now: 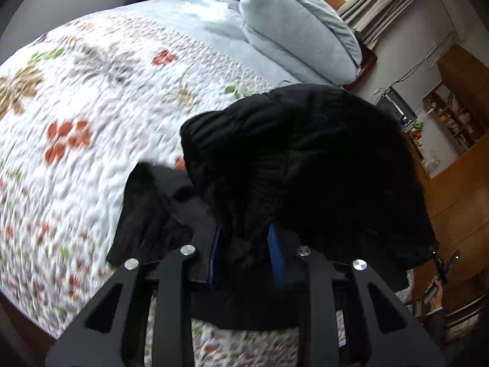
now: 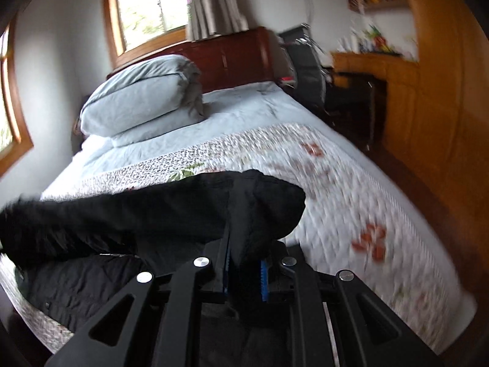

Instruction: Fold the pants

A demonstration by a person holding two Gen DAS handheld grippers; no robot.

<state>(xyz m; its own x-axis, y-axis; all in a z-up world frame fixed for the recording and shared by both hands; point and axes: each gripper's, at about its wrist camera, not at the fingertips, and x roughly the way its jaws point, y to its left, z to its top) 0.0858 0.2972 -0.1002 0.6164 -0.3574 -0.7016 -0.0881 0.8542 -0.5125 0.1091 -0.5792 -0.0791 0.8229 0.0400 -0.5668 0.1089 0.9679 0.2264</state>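
The left tool (image 1: 246,253) has its two blue-padded fingers (image 1: 275,253) closed most of the way on a thick bunch of the black pants (image 1: 293,159), with cloth filling the narrow gap between them. From that grip the fabric rises and bulges away from the camera in a rounded, ribbed mass, lifted off the bed. A lower part of the garment lies flat on the floral quilt (image 1: 91,91) just to the left of the tool, creased and dull black.

The right tool (image 2: 246,275) is likewise pinched on the pants (image 2: 159,214), its blue pads (image 2: 263,281) pressing a fold between them. The held edge stretches away to the left as a long raised ridge, while another layer of the black cloth rests on the bed beneath it, near the foot edge.

Beyond the garment, the quilt (image 2: 351,183), white with red and green flowers, covers the near half of the bed. Farther up lies a pale blue sheet (image 2: 244,107), and on it a folded pale blue duvet (image 2: 143,98) sits against the dark wooden headboard (image 2: 238,55). A window (image 2: 149,9) with a curtain (image 2: 214,0) stands behind the headboard. Wooden cabinets (image 2: 428,91) line the wall beside the bed. Both views are blurred across the quilt.
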